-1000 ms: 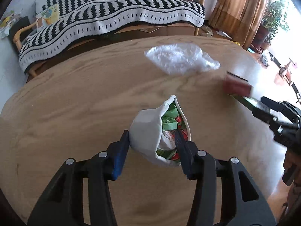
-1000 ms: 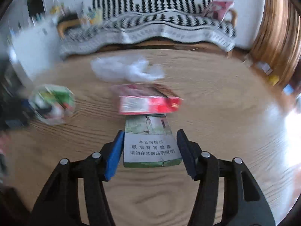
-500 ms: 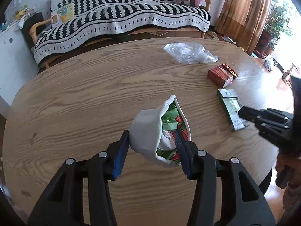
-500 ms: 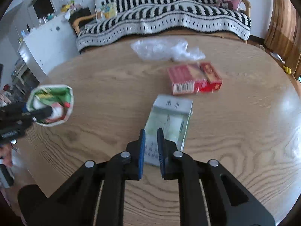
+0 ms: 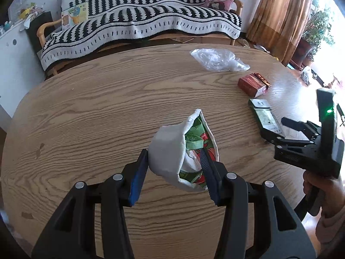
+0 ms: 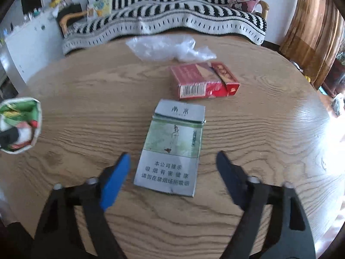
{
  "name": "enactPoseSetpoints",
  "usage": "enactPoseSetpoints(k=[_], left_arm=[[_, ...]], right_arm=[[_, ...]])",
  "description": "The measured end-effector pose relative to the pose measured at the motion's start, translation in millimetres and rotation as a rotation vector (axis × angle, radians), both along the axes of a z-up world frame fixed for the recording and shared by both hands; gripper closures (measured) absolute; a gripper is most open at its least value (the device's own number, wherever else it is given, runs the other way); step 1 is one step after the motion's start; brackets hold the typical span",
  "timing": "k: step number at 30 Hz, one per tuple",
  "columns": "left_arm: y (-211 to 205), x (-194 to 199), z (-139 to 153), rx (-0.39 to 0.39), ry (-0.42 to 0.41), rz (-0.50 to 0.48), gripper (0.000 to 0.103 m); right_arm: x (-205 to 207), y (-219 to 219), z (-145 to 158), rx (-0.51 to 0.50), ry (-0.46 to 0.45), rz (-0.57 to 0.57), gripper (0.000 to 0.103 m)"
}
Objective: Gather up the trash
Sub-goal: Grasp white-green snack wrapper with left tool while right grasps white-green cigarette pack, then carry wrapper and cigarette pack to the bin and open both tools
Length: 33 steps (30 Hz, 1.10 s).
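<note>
Left tongs [image 5: 174, 170]: half closed on the wall of the paper bag [image 5: 172, 151]; one pad presses the white outside, the other sits inside the mouth, so I hold the bag off the counter [image 5: 107, 108] with its opening facing up and away from me.
Right tongs [image 6: 172, 168]: jaws have just been opening and now stand wide, holding nothing; the near end of the green pack [image 6: 172, 151] lies between the tips, pads clear of its edges on both sides.
Green pack: flat on the counter, face up, flip lid at the far end, near edge a little torn.
Red pack [image 6: 202, 82]: just beyond the green one, lying on its side with the lid ajar.
Plastic wrap [image 6: 170, 47]: crumpled and clear, farther back, near the red pack.
How the green pack should handle: I judge it light and probably empty, thin card that will cave if I squeeze the broad faces hard, and smooth enough to slide on the wood.
Where to take hold: across the two long edges at the near end, where the folded sides are stiffest; closing gently until it just stops giving.
Risk: lying so flat, it may skate forward instead of lifting, so I would dip the tips right down to the counter first.
Bag: soft paper, mouth only held open by my left grip, so I must keep it steady for the drop.
</note>
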State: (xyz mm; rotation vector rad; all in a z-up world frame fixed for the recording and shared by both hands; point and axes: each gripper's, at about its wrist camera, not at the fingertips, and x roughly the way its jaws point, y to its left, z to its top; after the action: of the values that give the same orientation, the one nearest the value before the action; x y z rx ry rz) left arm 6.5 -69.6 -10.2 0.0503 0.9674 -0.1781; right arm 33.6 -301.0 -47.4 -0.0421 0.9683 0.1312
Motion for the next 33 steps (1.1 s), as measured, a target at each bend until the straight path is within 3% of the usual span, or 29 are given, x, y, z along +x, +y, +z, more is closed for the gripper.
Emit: enactPoseSetpoints(k=[1,3,11,19,27,33], left_arm=[[1.6,0.5,-0.8,0.000,0.001,0.005,0.055],[2.8,0.9,-1.2,-0.001,0.000,0.008,0.055],[1.0,-0.5,1.3,-0.004,-0.013,0.005,0.055],[-17.2,-14.4,17.2,-0.013,-0.047,-0.030,0.055],[-91.4,-53.3,51.5,-0.016,-0.125,-0.166,0.055],[-174.2,-95.1,55.8,-0.031,-0.133,-0.335,0.055]], right_arm=[[2.3,1.3,-1.4,-0.013,-0.015,0.002,0.043],[3.7,3.7,-1.9,0.000,-0.007,0.004,0.046],[1.1,0.4,8.8,0.050,-0.032,0.009,0.046],[-28.5,-14.4,49.0,0.087,-0.116,0.016,0.046],[-89.0,-74.8,90.5,0.118,-0.216,-0.078,0.046],[-166.7,-147.8,105.4,0.135,-0.286,-0.200,0.046]])
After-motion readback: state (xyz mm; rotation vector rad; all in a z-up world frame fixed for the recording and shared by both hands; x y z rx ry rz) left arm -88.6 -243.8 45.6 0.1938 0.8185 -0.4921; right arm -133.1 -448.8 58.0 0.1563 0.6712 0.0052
